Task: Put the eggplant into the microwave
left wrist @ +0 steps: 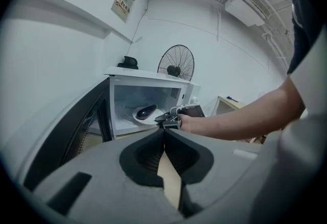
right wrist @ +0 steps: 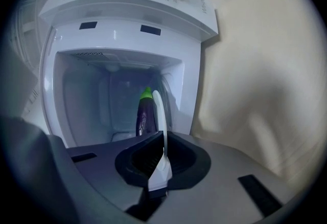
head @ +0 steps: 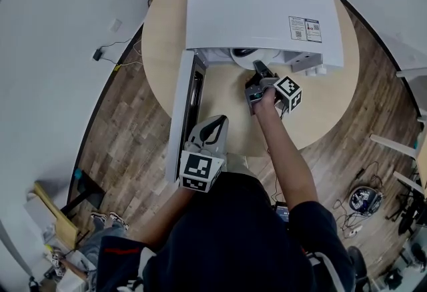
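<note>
- Round wooden table (head: 160, 51) carries the microwave (head: 260, 11), its door (head: 180, 111) swung wide.
- Eggplant (right wrist: 144, 115) lies on a white plate (right wrist: 158, 110) inside the cavity.
- Right gripper (right wrist: 163, 138) is clamped on the plate's rim at the mouth.
- Left gripper (left wrist: 164, 132) is closed and empty, held back near the door.
- Likely step: seating the plate.
- Next: release the rim, back out clear, then shut the door.
</note>
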`<control>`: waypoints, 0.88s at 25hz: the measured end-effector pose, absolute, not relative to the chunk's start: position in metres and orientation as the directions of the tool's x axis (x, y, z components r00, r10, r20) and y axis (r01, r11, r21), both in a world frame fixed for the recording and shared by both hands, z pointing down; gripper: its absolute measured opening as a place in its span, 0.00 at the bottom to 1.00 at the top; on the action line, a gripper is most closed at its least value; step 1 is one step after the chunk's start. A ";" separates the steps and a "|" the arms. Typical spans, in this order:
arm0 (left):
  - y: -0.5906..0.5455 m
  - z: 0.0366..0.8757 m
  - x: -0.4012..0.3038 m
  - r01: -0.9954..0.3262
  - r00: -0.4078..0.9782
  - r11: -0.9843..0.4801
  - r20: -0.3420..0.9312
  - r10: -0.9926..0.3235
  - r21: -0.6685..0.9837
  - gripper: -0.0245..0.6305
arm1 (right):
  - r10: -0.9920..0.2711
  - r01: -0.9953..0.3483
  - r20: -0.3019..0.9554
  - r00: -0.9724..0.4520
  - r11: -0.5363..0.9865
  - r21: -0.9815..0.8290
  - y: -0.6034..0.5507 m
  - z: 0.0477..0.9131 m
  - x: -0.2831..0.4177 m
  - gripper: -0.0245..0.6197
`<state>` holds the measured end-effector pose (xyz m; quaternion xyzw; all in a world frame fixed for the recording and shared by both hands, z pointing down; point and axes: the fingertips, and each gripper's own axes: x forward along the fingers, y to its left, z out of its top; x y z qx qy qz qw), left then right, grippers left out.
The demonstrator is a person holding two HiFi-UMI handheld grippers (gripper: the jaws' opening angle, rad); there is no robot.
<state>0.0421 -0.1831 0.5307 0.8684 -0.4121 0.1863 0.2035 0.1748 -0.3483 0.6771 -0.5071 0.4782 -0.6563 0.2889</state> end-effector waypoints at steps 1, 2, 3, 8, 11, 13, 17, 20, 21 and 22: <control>-0.183 0.530 0.042 -0.791 0.591 -0.579 0.490 -0.640 0.198 0.06 | -0.862 -0.109 0.391 -0.322 -0.377 -0.920 -0.349 0.678 0.174 0.07; -0.183 0.530 0.042 -0.791 0.591 -0.580 0.491 -0.640 0.196 0.06 | -0.860 -0.113 0.393 -0.325 -0.378 -0.919 -0.349 0.678 0.174 0.07; -0.183 0.530 0.042 -0.792 0.590 -0.579 0.492 -0.640 0.195 0.06 | -0.859 -0.117 0.394 -0.327 -0.377 -0.919 -0.349 0.678 0.174 0.07; -0.184 0.530 0.041 -0.796 0.583 -0.573 0.495 -0.644 0.192 0.06 | -0.862 -0.118 0.370 -0.347 -0.351 -0.929 -0.351 0.676 0.172 0.07; -0.184 0.530 0.040 -0.798 0.580 -0.572 0.496 -0.646 0.188 0.06 | -0.860 -0.133 0.355 -0.365 -0.329 -0.935 -0.351 0.671 0.171 0.14; -0.184 0.530 0.040 -0.800 0.577 -0.572 0.497 -0.648 0.184 0.06 | -0.855 -0.147 0.351 -0.381 -0.318 -0.936 -0.349 0.669 0.171 0.20; -0.184 0.529 0.040 -0.805 0.572 -0.563 0.500 -0.650 0.187 0.06 | -0.835 -0.258 0.380 -0.397 -0.296 -0.920 -0.339 0.664 0.176 0.21; -0.186 0.530 0.041 -0.804 0.570 -0.567 0.499 -0.653 0.178 0.06 | -0.815 -0.364 0.419 -0.402 -0.278 -0.889 -0.331 0.661 0.180 0.21; -0.187 0.530 0.041 -0.805 0.570 -0.566 0.498 -0.654 0.178 0.06 | -0.806 -0.405 0.436 -0.400 -0.271 -0.873 -0.328 0.661 0.182 0.21; -0.187 0.530 0.041 -0.806 0.568 -0.564 0.498 -0.655 0.178 0.06 | -0.797 -0.450 0.453 -0.400 -0.260 -0.854 -0.325 0.661 0.183 0.21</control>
